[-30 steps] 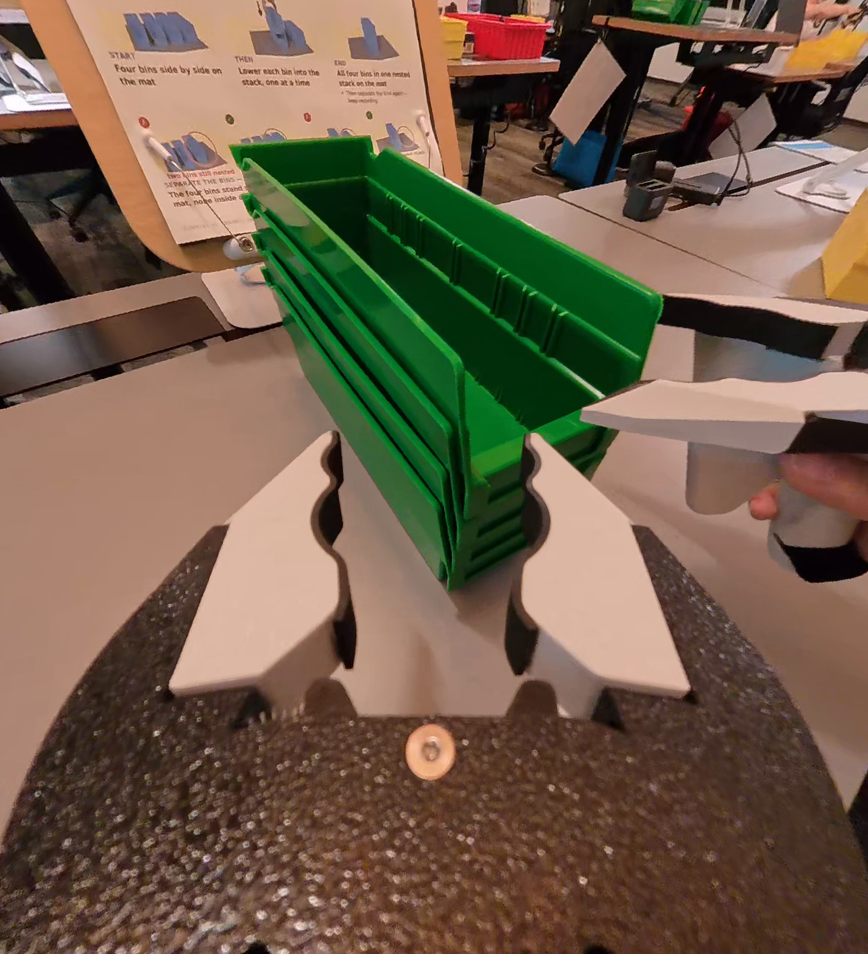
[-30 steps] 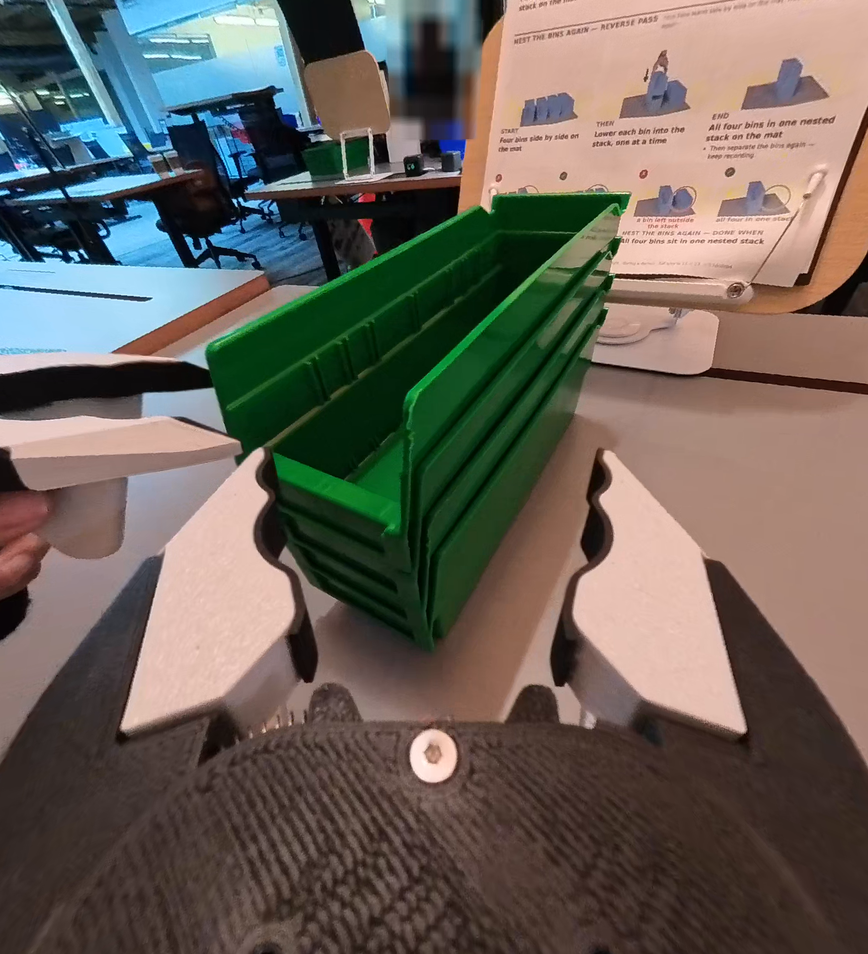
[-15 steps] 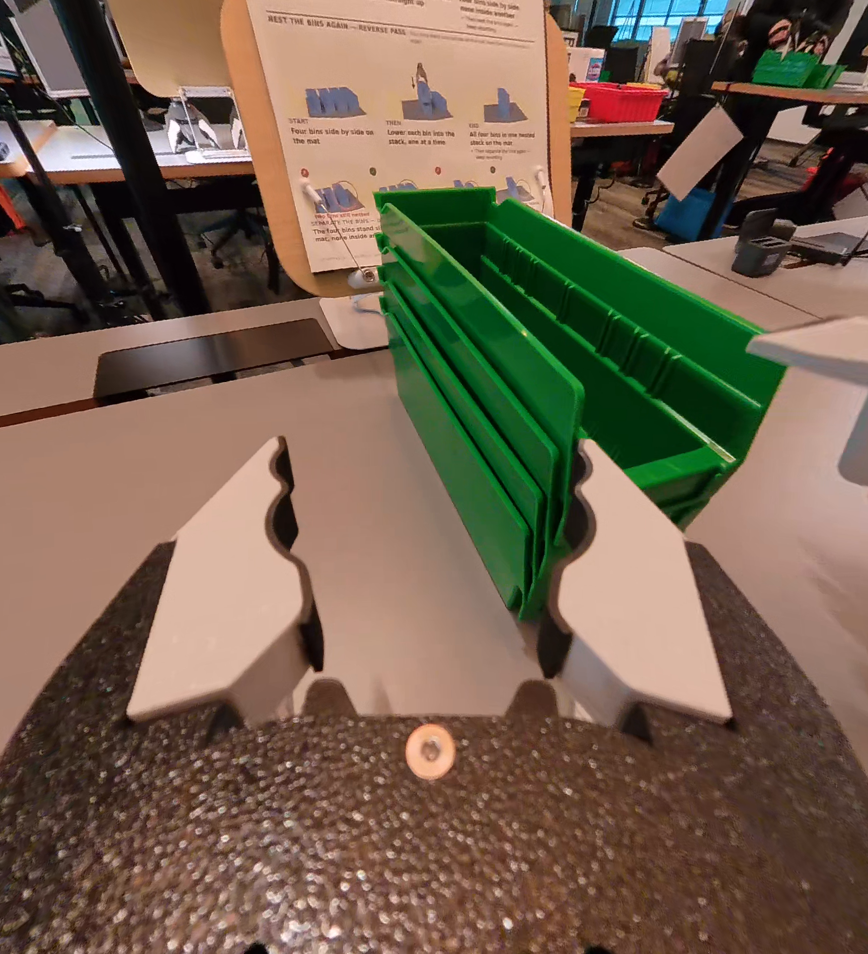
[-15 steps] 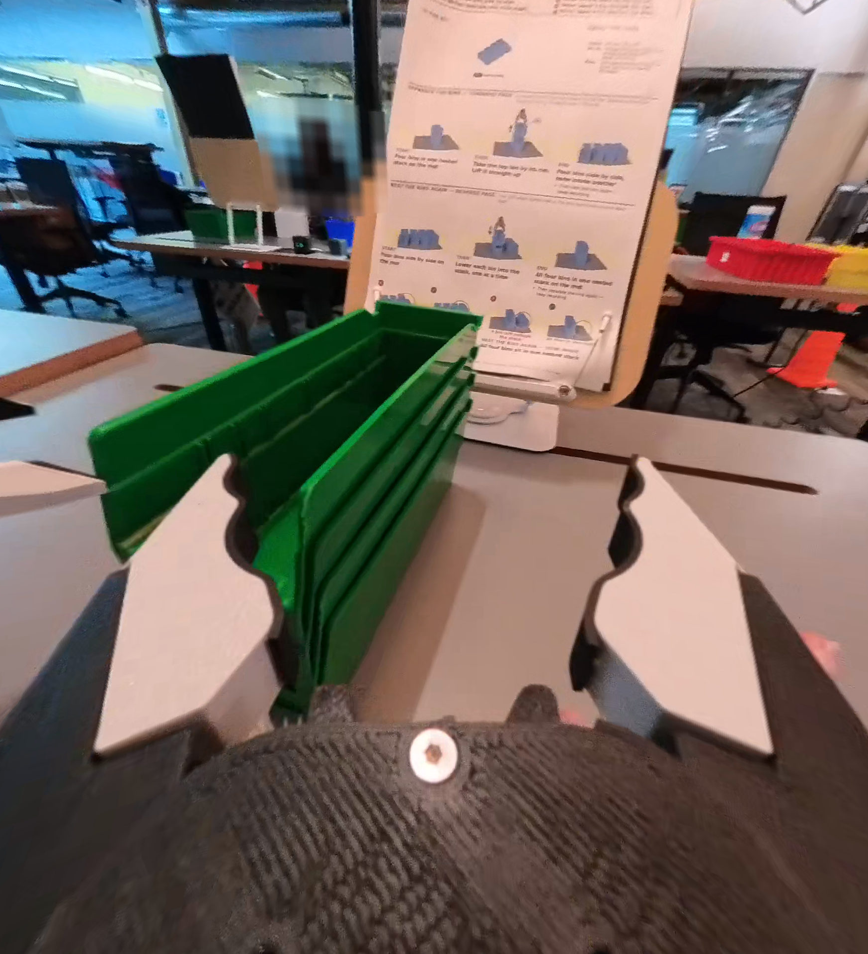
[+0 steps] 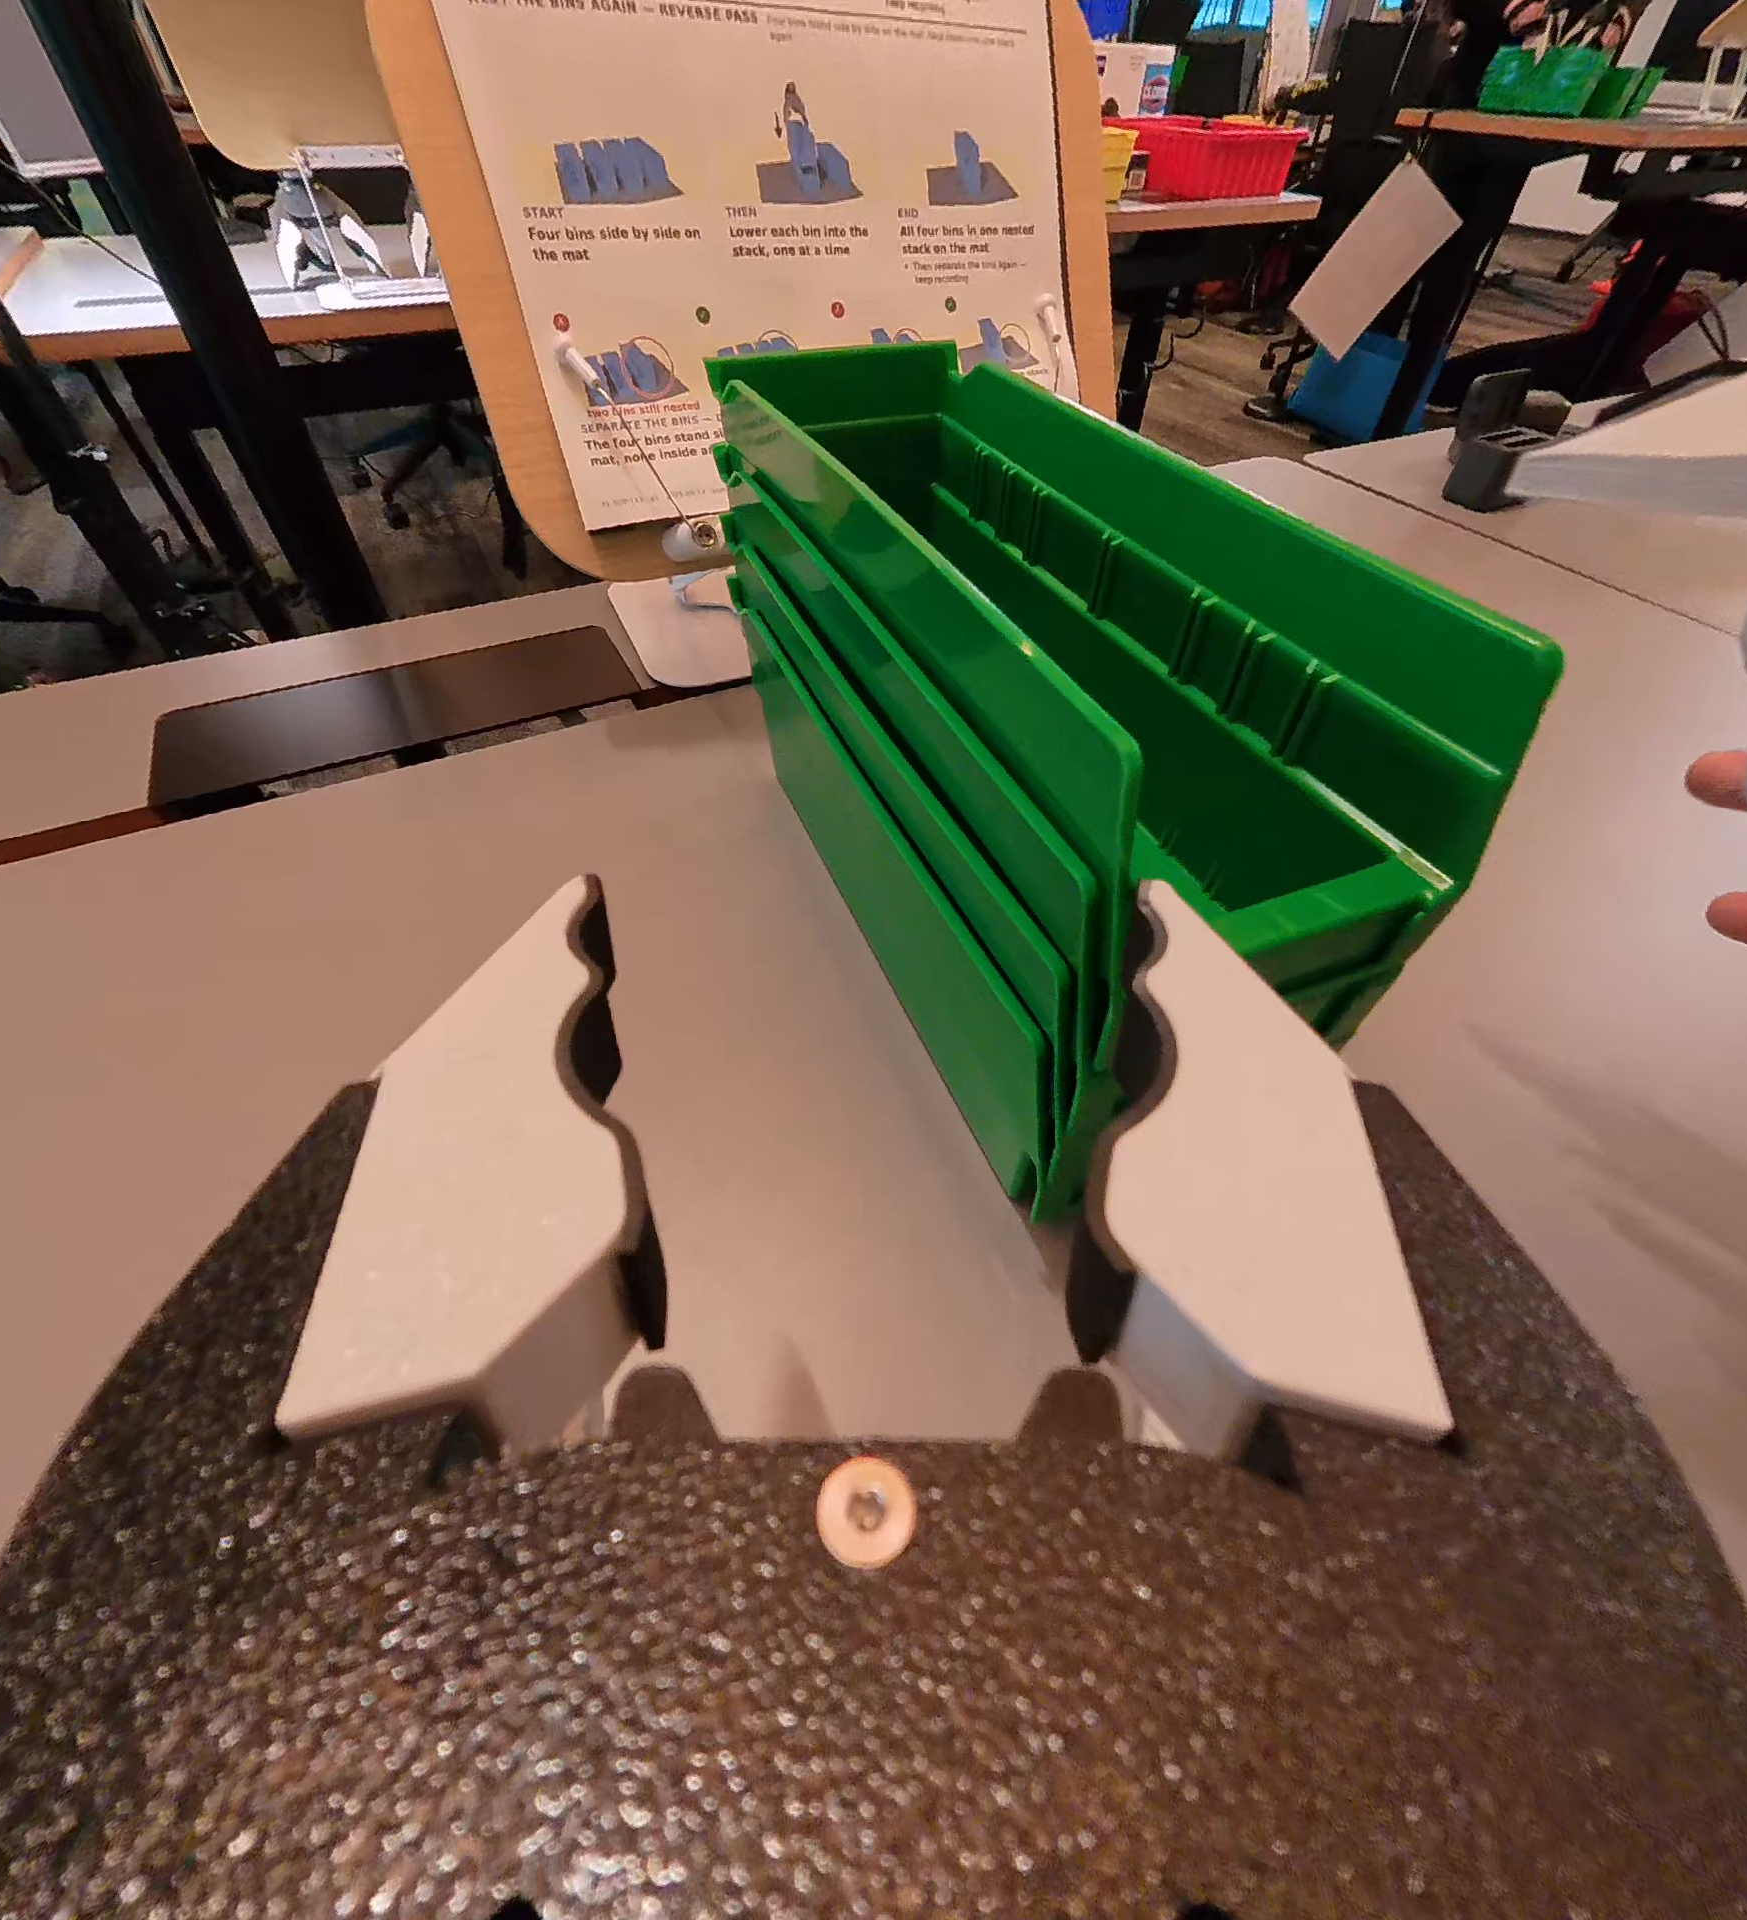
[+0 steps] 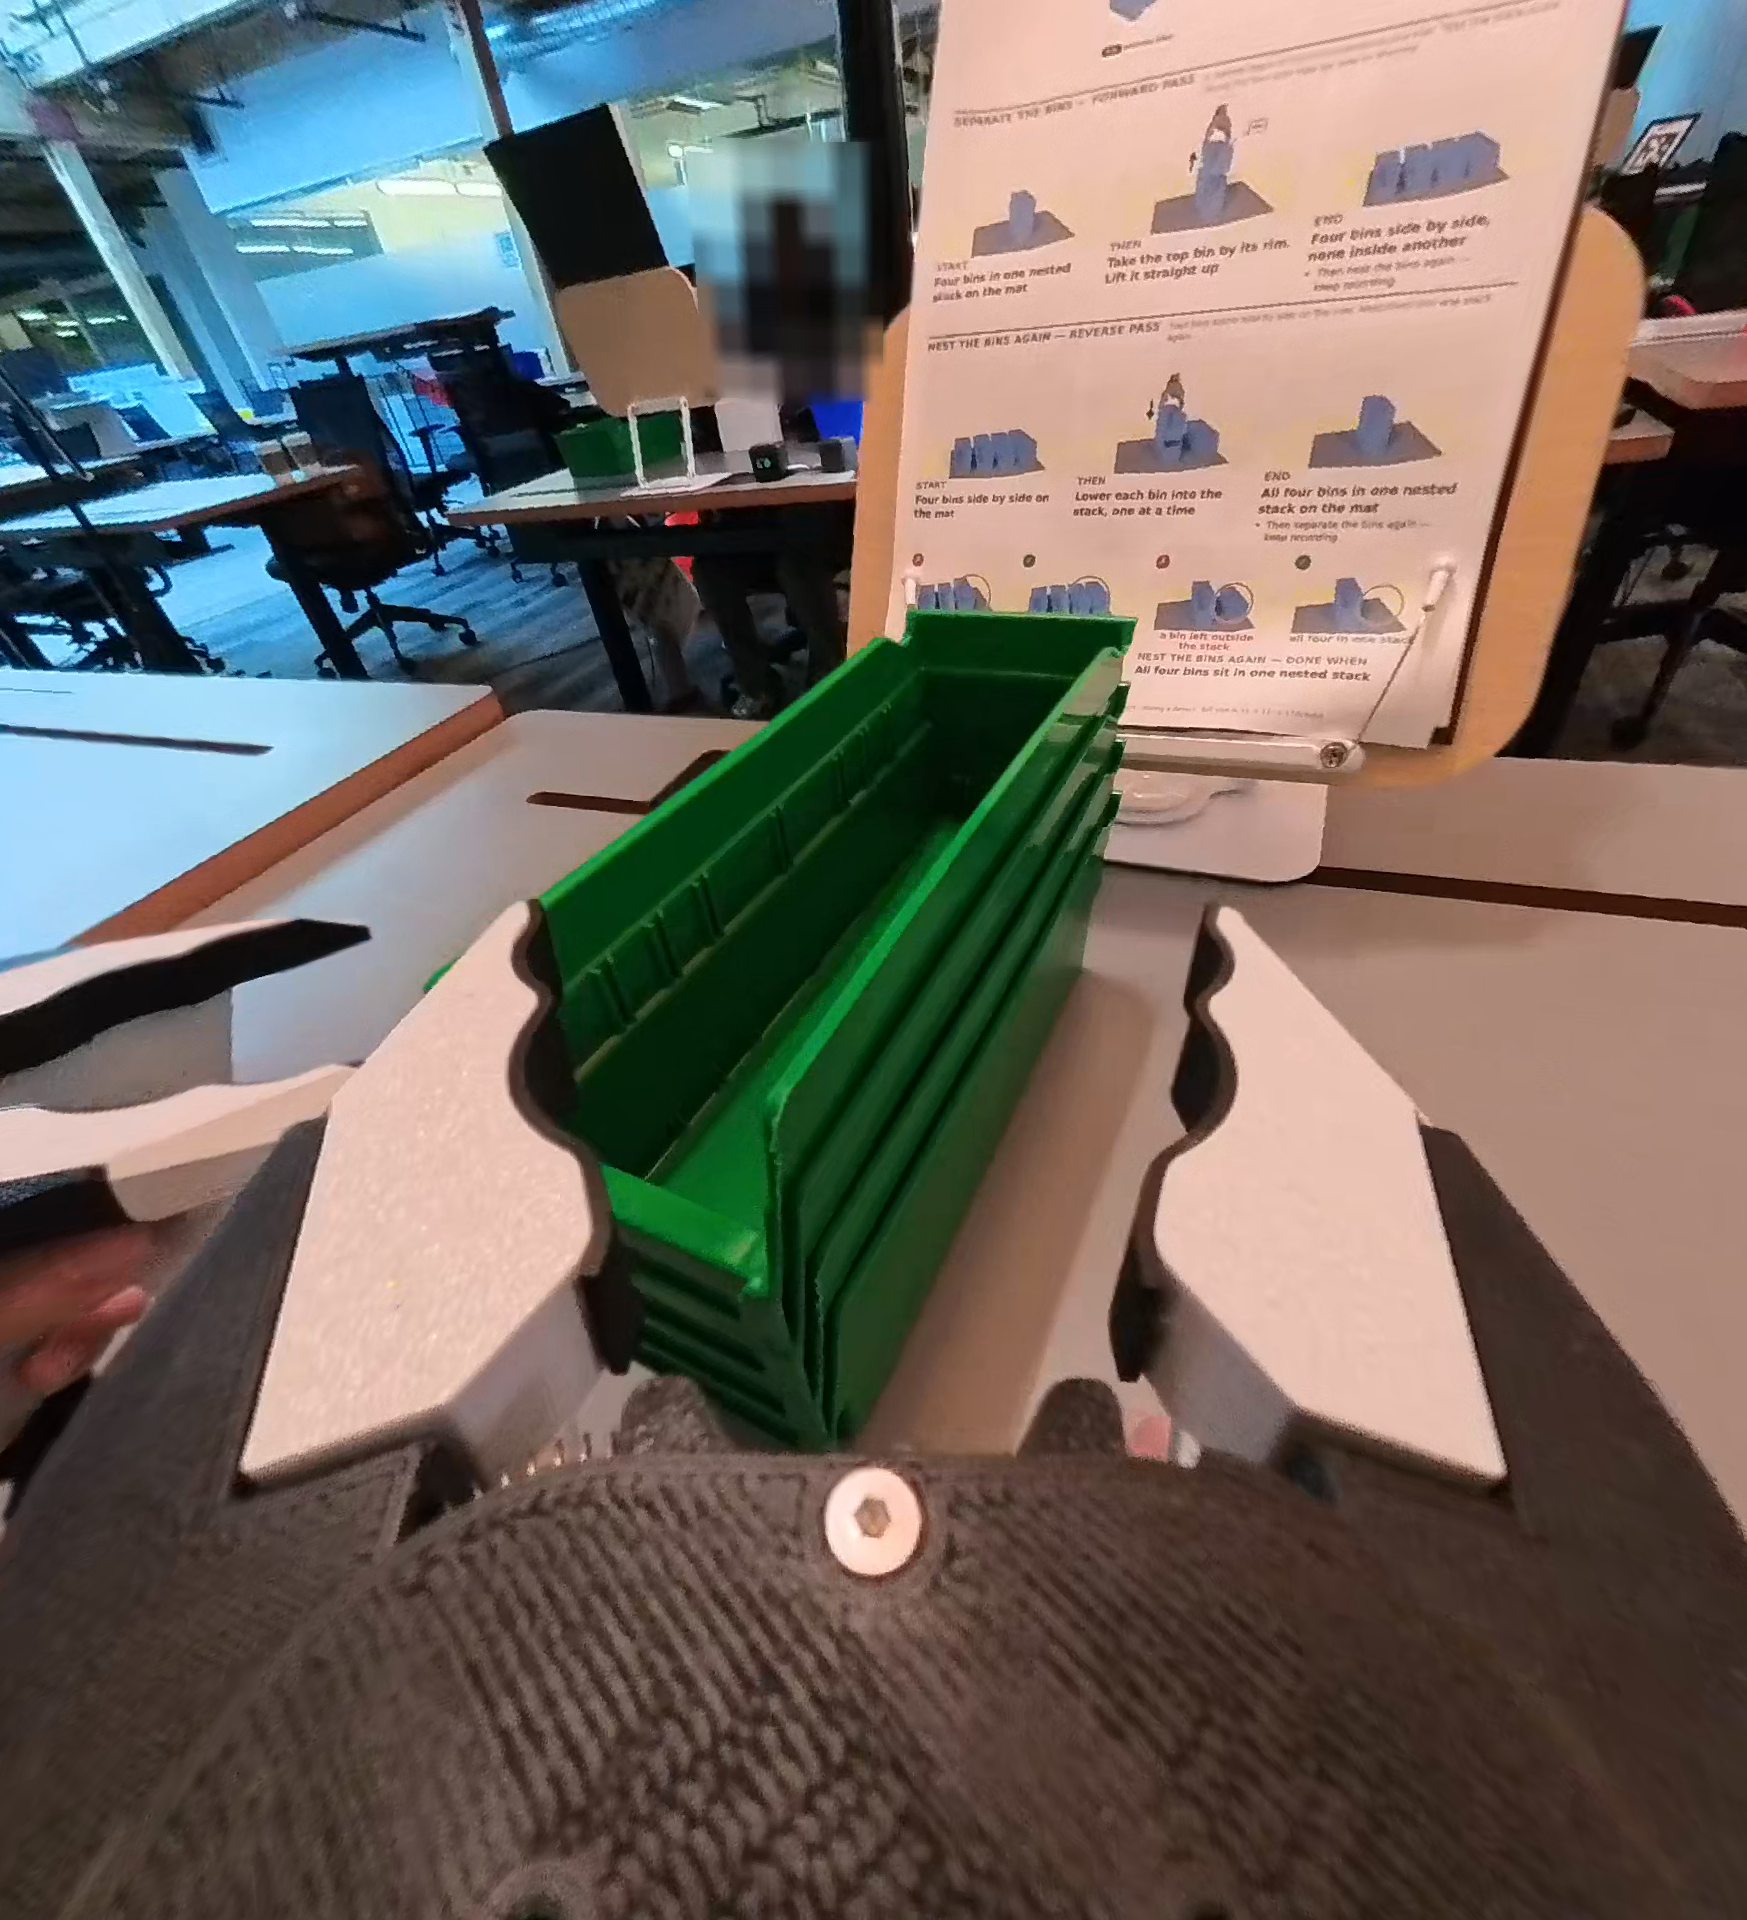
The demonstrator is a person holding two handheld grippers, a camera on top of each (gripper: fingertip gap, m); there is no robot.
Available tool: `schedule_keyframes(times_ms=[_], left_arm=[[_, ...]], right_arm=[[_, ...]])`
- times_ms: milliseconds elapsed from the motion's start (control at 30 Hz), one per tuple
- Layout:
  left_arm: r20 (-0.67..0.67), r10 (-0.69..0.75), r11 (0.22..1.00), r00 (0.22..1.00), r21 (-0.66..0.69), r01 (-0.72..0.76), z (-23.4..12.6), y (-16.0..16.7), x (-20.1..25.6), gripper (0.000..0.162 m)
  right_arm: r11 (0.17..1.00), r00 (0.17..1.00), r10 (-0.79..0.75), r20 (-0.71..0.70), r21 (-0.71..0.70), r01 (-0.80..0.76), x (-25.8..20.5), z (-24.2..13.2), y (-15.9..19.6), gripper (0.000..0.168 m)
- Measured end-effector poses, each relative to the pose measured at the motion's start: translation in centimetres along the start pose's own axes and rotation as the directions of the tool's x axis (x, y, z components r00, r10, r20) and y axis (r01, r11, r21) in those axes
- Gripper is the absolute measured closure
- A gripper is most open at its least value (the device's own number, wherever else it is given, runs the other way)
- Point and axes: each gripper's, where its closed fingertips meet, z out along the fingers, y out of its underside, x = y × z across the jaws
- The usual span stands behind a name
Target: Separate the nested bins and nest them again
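Both tongs stand open and grip nothing. In the left wrist view the left gripper [image 5: 864, 1122] has its right finger [image 5: 1253, 1184] against the near left corner of the bins [image 5: 952, 790]; its left finger sits over bare table [image 5: 225, 1018]. In the right wrist view the right gripper [image 6: 869, 1174] straddles the near end of the green nested stack, which runs from 6 towards 12 o'clock. At 9 o'clock the left gripper shows, apart from the bins. Beyond the stack, at 12 to 1 o'clock, a sheet [image 6: 1212, 395] stands on a board
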Motion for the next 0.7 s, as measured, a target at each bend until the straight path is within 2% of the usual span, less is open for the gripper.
schedule_keyframes(times_ms=[233, 400, 500, 567, 633, 700], left_arm=[[-0.017, -0.011, 1.000, 1.000, -0.010, 0.011, -0.1, 0.2, 0.0, 0.067], [-0.054, -0.007, 1.000, 0.999, -0.029, 0.005, -0.1, 0.5, 0.3, 0.080], [-0.123, 0.013, 0.998, 0.992, -0.052, -0.020, -0.2, 1.1, 1.2, 0.114], [-0.188, 0.004, 0.997, 0.982, -0.070, -0.017, -0.2, 1.5, 2.2, 0.139], [-0.243, -0.037, 0.994, 0.969, -0.105, 0.012, -0.1, 2.0, 3.2, 0.140], [-0.244, -0.055, 0.989, 0.968, -0.144, 0.020, 0.2, 2.6, 3.4, 0.141]], right_arm=[[0.996, 0.991, 0.033, 0.127, -0.081, -0.023, -2.3, 2.3, -0.9, 0.054], [0.978, 0.986, -0.136, 0.099, -0.144, 0.150, -1.7, 4.0, -1.9, 0.053], [0.936, 0.965, -0.250, 0.084, -0.233, 0.263, -0.4, 4.4, -0.9, 0.076], [0.926, 0.968, -0.232, 0.101, -0.281, 0.251, -0.3, 4.0, 0.1, 0.088], [0.929, 0.975, -0.182, 0.125, -0.303, 0.212, -0.9, 3.2, 0.9, 0.090], [0.930, 0.978, -0.162, 0.133, -0.310, 0.197, -1.5, 1.7, 1.8, 0.091]])
